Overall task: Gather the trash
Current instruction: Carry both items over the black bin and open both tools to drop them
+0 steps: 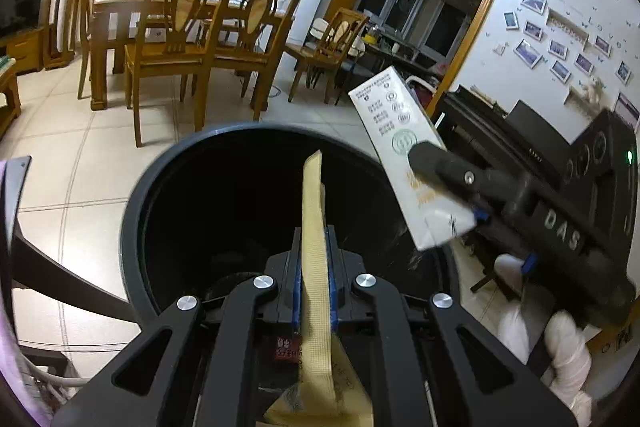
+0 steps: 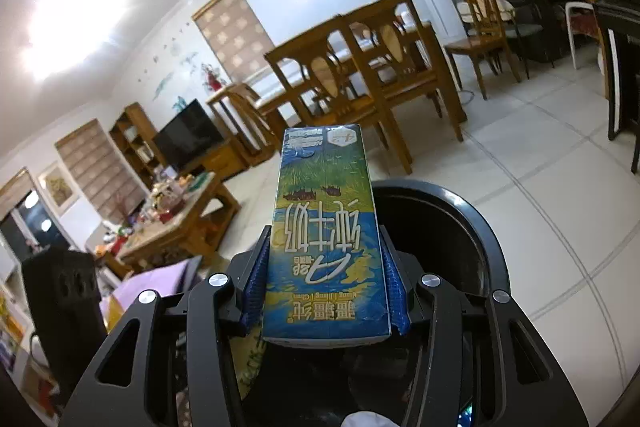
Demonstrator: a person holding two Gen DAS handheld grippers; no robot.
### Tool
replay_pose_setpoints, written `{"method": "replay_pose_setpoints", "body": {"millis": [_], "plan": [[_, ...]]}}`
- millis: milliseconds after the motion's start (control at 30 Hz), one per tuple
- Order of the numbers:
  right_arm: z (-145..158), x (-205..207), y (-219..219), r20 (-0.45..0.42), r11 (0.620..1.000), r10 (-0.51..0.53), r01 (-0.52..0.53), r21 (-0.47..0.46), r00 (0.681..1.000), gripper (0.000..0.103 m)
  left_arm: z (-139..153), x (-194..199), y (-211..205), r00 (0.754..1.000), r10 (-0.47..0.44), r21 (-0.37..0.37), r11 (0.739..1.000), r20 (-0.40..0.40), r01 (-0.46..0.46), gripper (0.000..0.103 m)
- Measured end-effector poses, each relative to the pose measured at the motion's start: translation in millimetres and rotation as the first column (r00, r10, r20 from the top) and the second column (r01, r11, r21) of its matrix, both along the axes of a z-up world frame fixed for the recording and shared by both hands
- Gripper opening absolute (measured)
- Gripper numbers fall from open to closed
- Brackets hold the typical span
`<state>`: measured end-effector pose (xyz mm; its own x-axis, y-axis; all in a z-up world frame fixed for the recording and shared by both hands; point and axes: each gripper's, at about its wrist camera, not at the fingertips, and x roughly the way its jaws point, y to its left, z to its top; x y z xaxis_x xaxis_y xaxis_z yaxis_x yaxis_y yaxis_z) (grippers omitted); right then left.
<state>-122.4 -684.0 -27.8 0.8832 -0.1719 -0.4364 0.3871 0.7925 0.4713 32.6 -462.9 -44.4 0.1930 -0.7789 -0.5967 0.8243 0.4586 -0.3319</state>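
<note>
left gripper [image 1: 314,275]: black frame, silver screws, blue pads | right gripper [image 2: 324,283]: same, "DAS" lettering | hand [image 1: 544,343]: white glove

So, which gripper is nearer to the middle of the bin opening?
Left. The left gripper, shut on a yellow wrapper, is over the middle of the bin. The right gripper, holding the carton, is over the right rim.

**Materials and finishes seen**

The milk carton [image 2: 326,239] is printed paperboard with a soft gloss. The flat tan packet [image 1: 316,247] looks like matt paper (finely woven texture). The bin [image 1: 160,187] is smooth dark plastic. The chairs [image 1: 176,43] are varnished wood, and the floor [image 2: 540,195] is glossy tile.
</note>
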Motion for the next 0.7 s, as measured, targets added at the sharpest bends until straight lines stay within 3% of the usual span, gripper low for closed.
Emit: {"method": "replay_pose_setpoints", "body": {"millis": [233,700], "plan": [[-9,27,7,-0.034,1.000,-0.007,0.008,0.023,0.999,0.049,0,-3,-8,1.000,-0.013,0.010,1.000,0.011,0.013,0.010],[-10,35,19,-0.041,0.999,0.003,-0.001,0.038,0.999,0.050,0,-2,-10,1.000,-0.027,-0.004,1.000,0.014,0.027,0.011]]}}
